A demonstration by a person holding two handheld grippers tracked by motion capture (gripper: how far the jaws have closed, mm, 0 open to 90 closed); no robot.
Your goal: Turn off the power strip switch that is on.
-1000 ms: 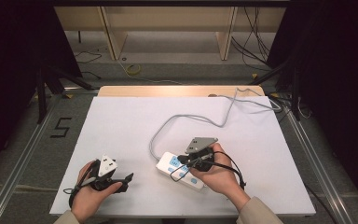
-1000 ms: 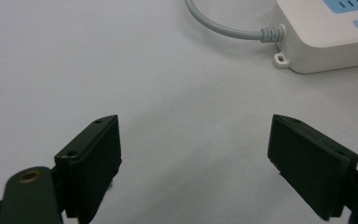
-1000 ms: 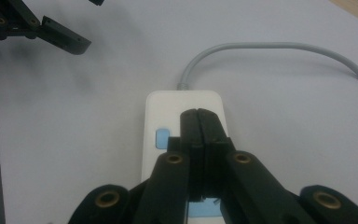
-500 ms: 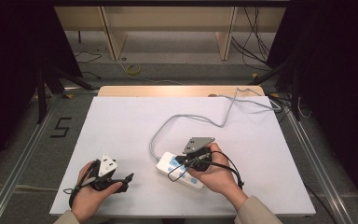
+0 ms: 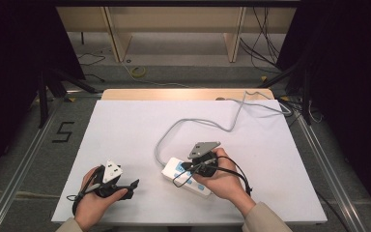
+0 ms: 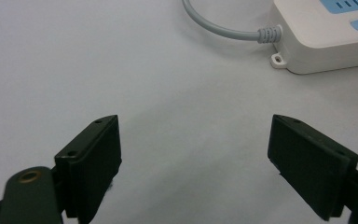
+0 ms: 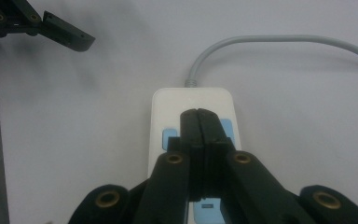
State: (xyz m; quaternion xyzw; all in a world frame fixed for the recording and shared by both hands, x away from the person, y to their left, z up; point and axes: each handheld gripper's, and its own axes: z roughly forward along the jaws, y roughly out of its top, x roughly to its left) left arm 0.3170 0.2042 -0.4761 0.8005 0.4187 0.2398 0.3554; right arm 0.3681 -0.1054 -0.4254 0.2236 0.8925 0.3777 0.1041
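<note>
Low in the middle of the high view, the right tongs (image 5: 194, 166) sit over the white power strip (image 5: 186, 176), and nothing has shifted in the past second. Both hands are where they were, and the strip lies at the same slant on the white tabletop (image 5: 125, 125). So this is a hold, not a move. My read is that a press on the strip is under way or just finishing.

The right gripper view shows it best. The right tongs (image 7: 199, 114) are closed tight, tip against tip, with nothing pinched between them. They point down at the strip (image 7: 191, 100), right between its pale blue panels (image 7: 169, 137). Whether the tips actually touch the plastic, I can't tell from here.

Over at lower left, the left tongs (image 5: 128, 187) rest well apart from the action. They stand wide open and empty in the left gripper view (image 6: 196, 140), with bare tabletop between the pads.

The strip itself is a rounded white block with blue socket faces and a small mounting ear at one corner (image 6: 276, 59). Its grey cord (image 5: 207, 123) leaves the far end, loops up across the middle of the frame and runs off at upper right. The loop is slack, so it shouldn't tug.
</note>
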